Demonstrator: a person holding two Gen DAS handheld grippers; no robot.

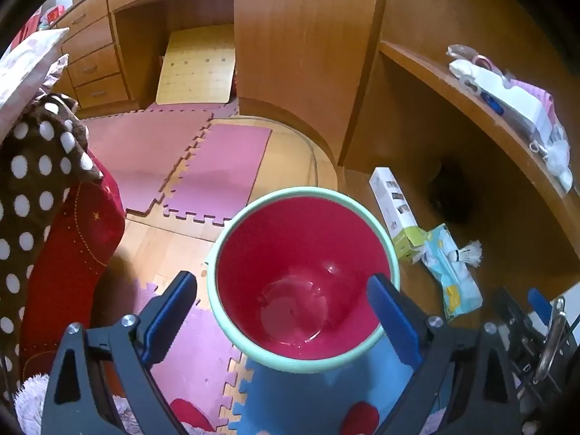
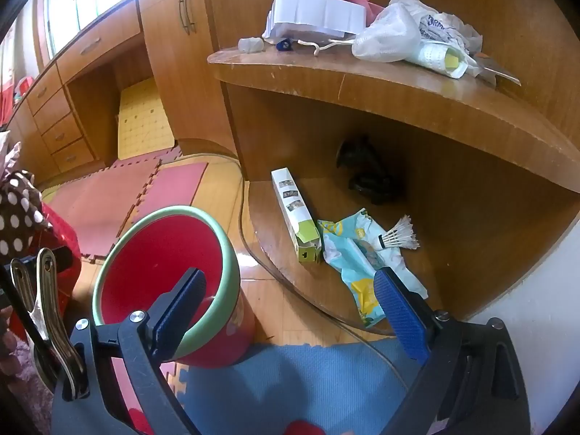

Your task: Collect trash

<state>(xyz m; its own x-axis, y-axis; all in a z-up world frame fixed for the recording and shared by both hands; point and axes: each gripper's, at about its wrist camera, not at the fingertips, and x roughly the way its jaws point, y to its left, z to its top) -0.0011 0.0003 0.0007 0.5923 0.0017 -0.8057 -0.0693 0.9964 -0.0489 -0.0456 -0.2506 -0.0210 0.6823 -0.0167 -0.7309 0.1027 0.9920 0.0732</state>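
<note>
Wrapper (image 2: 357,272) beside right gripper (image 2: 290,311) fingertip — jaws wide, apart.

Black tool (image 1: 282,308), blue ribbed pads (image 2: 400,313)

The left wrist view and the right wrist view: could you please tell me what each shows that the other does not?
Only the left wrist view looks into the red bin's empty bottom. Only the right wrist view shows the black object under the shelf clearly. Both share the long white box, light-blue wrapper and shuttlecock on the floor.
</note>
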